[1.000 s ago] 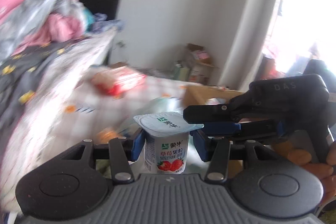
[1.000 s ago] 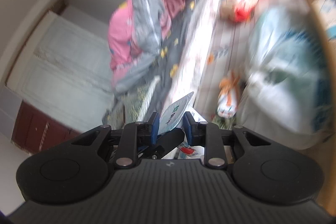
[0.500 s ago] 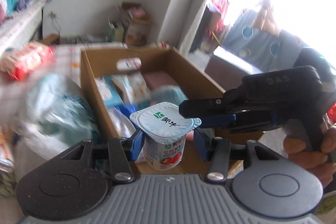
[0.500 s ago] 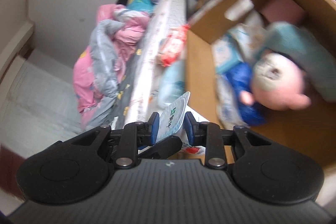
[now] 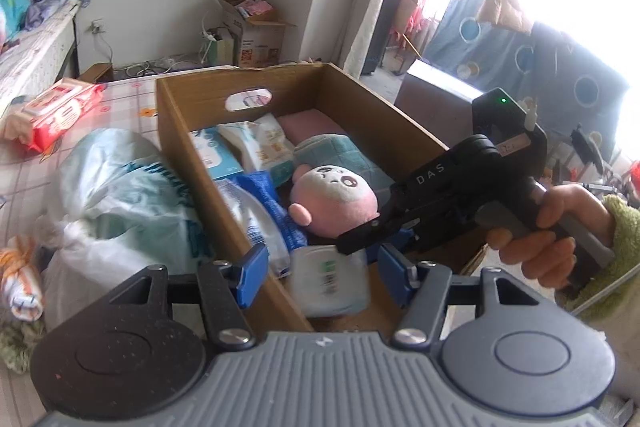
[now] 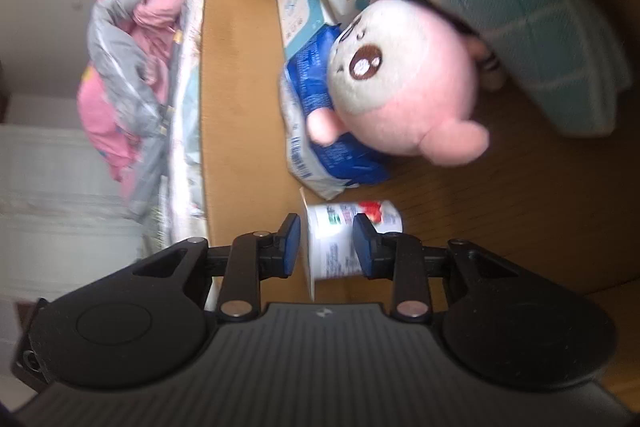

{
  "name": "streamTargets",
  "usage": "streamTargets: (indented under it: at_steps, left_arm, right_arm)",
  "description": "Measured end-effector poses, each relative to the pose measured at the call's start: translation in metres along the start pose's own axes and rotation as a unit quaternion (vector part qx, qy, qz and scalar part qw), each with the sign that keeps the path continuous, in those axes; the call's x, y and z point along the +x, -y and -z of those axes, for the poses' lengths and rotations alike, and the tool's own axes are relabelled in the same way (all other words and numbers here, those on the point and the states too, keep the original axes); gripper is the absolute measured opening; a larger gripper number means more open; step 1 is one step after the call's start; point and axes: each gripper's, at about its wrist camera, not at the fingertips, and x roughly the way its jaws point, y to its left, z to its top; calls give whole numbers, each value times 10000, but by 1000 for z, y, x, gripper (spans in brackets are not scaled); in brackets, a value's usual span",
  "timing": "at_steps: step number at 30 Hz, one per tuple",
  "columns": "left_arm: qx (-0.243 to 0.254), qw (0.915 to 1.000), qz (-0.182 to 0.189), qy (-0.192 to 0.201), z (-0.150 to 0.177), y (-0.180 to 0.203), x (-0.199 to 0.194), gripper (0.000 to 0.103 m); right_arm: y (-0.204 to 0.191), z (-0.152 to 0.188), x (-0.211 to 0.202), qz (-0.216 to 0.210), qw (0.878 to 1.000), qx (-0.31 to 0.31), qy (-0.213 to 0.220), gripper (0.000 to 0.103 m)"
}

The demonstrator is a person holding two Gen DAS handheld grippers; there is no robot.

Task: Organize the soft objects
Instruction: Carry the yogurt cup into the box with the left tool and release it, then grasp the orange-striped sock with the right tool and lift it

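The yogurt cup [image 5: 329,281] lies on its side in the near end of the cardboard box [image 5: 404,131], near the pink plush [image 5: 334,198]. Both left gripper [image 5: 322,277] and right gripper [image 6: 326,245] have their jaws spread apart, holding nothing.

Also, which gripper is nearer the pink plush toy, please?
Right. The right gripper is inside the box, just beside the pink plush toy; the left gripper hangs farther back over the box wall.
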Motion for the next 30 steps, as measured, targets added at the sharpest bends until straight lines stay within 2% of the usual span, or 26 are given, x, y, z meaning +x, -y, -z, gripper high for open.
streamTargets:
  at_steps: [2,10,16,20,23,26,30]
  left_arm:
    - [-131,9999,-23,80,5,-8,-11,62]
    - [-672,9956,-590,279,31,-53,-49,64]
    - [-1314,9857,-944,477,52,-92,-75,64]
    - [-1588,9798,-1095,532,62,-111,-85,64]
    - [-1671,9768,-1204,593,67,-121,-91,64]
    - [-1710,9749,-1261,673,71,-128,-98,68]
    - [-1719,9727,-1360,768,79,-135,-105,70]
  right_arm:
    - [-7,-1,0,259,9993,-216,133,45]
    - [-22,-11,27,824,9937,-762,18,45]
    - [-21,-15,45,513,9966,-533,-356,43]
    - [-20,-8,52,338,9978,-372,-433,42]
    - [-17,-4,55,239,9986,-240,-396,43]
    - [-22,-1,51,364,9987,-214,-274,46]
    - [-42,0,27,723,9949,-638,309,52]
